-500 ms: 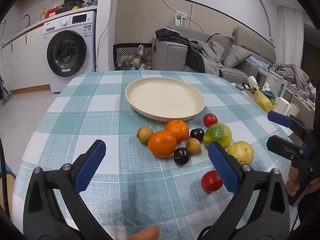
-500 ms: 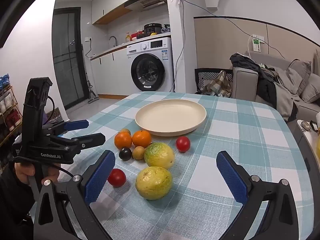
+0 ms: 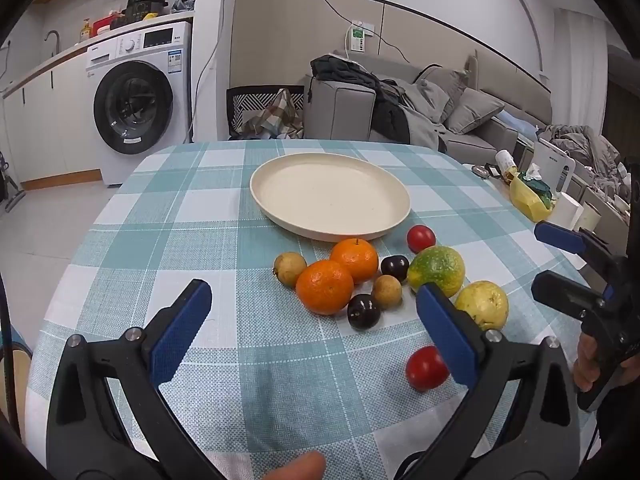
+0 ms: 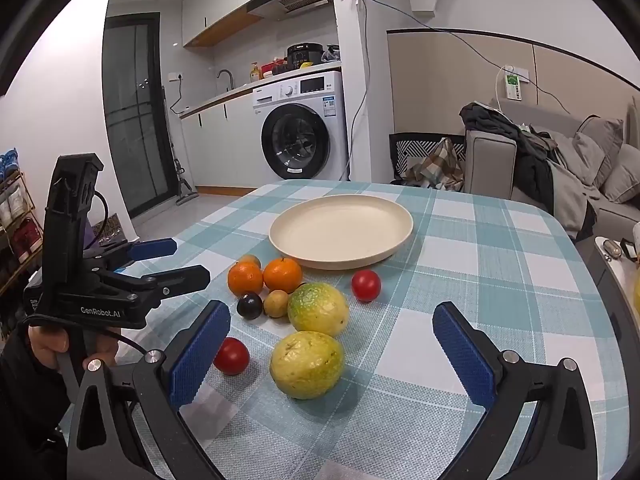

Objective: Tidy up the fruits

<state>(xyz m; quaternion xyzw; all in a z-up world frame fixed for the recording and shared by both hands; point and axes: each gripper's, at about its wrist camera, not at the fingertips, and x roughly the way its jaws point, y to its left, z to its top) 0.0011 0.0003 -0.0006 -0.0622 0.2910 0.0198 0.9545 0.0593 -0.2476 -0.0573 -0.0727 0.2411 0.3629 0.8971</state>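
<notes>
An empty cream plate point(image 3: 330, 194) point(image 4: 341, 230) sits mid-table. In front of it lie two oranges point(image 3: 325, 287) point(image 3: 354, 255), two dark plums point(image 3: 363, 311) point(image 3: 394, 266), two small tan fruits point(image 3: 289, 268) point(image 3: 387, 291), a green-yellow fruit point(image 3: 437, 270) point(image 4: 318, 309), a yellow fruit point(image 3: 482, 304) point(image 4: 307, 364) and two red tomatoes point(image 3: 426, 368) point(image 3: 421, 238). My left gripper point(image 3: 314, 326) is open and empty, just short of the fruit cluster; it also shows in the right wrist view point(image 4: 176, 260). My right gripper point(image 4: 332, 352) is open and empty, its jaws on either side of the yellow fruit without touching it.
The table has a teal checked cloth point(image 3: 192, 240). A side surface with a yellow bag point(image 3: 528, 200) and white cups stands off its right edge. A washing machine point(image 3: 136, 108) and a grey sofa point(image 3: 440, 116) stand behind.
Both grippers have edged slightly forward toward the fruit. Nothing on the table has moved.
</notes>
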